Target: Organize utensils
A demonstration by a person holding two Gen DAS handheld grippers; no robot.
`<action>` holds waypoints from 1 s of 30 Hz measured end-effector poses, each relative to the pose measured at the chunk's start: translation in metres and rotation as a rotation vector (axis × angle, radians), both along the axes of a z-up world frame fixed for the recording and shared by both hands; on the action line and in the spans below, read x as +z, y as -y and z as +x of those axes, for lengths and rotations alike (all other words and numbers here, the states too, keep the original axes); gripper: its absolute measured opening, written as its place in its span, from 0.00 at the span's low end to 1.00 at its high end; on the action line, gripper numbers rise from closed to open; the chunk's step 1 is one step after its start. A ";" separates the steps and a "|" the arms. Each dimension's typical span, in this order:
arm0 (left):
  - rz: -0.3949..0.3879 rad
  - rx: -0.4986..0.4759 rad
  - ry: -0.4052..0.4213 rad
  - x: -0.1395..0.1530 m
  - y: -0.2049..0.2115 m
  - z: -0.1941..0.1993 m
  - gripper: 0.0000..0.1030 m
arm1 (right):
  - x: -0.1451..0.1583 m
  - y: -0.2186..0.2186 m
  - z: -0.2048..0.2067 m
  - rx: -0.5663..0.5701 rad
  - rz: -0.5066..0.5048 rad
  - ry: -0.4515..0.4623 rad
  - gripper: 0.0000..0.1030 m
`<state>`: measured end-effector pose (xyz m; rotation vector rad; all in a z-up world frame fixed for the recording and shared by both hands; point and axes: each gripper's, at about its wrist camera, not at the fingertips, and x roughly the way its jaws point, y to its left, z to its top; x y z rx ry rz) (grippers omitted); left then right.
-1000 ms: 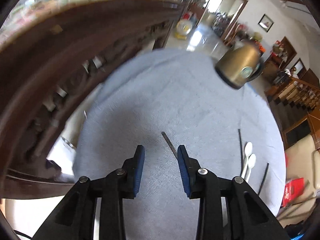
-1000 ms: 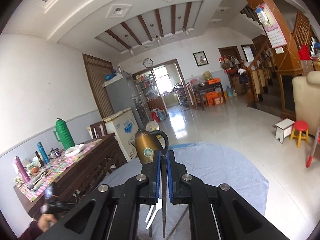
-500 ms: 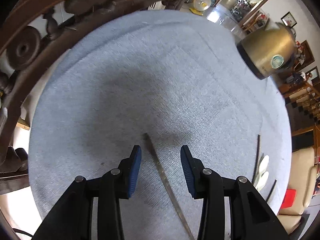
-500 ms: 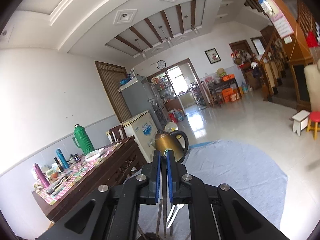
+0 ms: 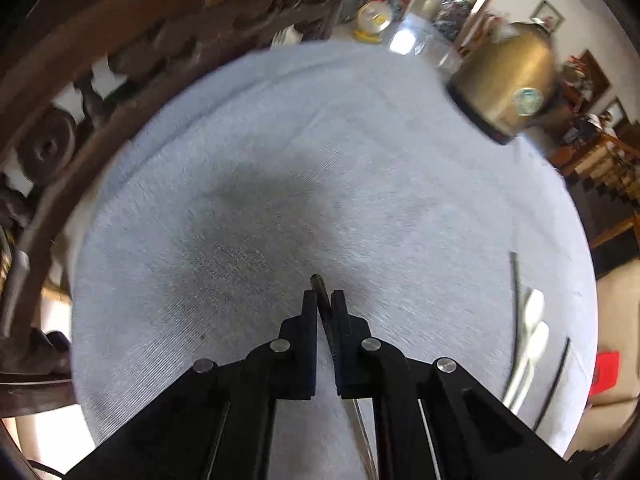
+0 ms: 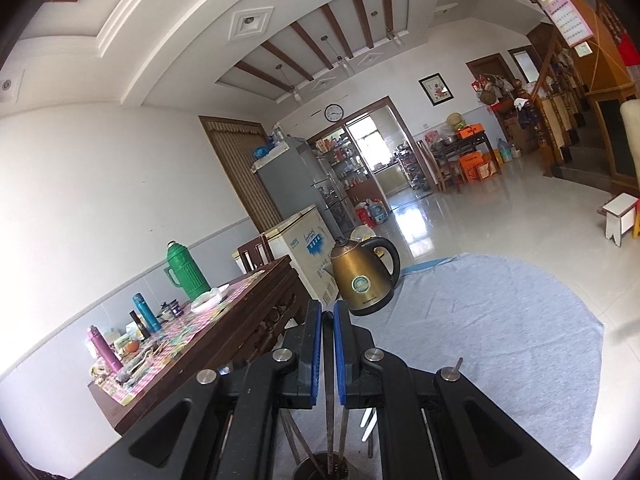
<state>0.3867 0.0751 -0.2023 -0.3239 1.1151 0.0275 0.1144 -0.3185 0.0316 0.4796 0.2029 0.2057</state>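
Chopsticks are the things to sort, and they lie on a round table with a pale blue cloth. The left gripper points down at the cloth, and its two black fingers are pressed onto one thin dark chopstick. The tip of that stick pokes out just past the fingers. Far to the right on the cloth lie two white spoons side by side, with one dark stick on their left and another dark stick on their right. A gold kettle stands at the far right of the cloth. The right gripper is held up and looks across the room. Its blue pads pinch a thin dark utensil that hangs down. The low end of it goes into a round dark holder at the bottom of the right wrist view, where other thin sticks stand too. Beside the table on the left is a brown wooden side table with a green flask on it.
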 end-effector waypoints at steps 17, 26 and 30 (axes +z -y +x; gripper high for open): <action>0.000 -0.257 0.724 0.245 0.038 -0.194 0.02 | 0.000 -0.043 -0.022 -0.062 -0.118 0.024 0.07; 0.019 -0.206 0.553 0.215 0.020 -0.138 0.11 | -0.015 -0.053 -0.017 -0.049 -0.133 -0.040 0.07; 0.073 -0.093 0.284 0.143 -0.015 -0.056 0.20 | -0.022 -0.047 -0.009 -0.041 -0.123 -0.064 0.07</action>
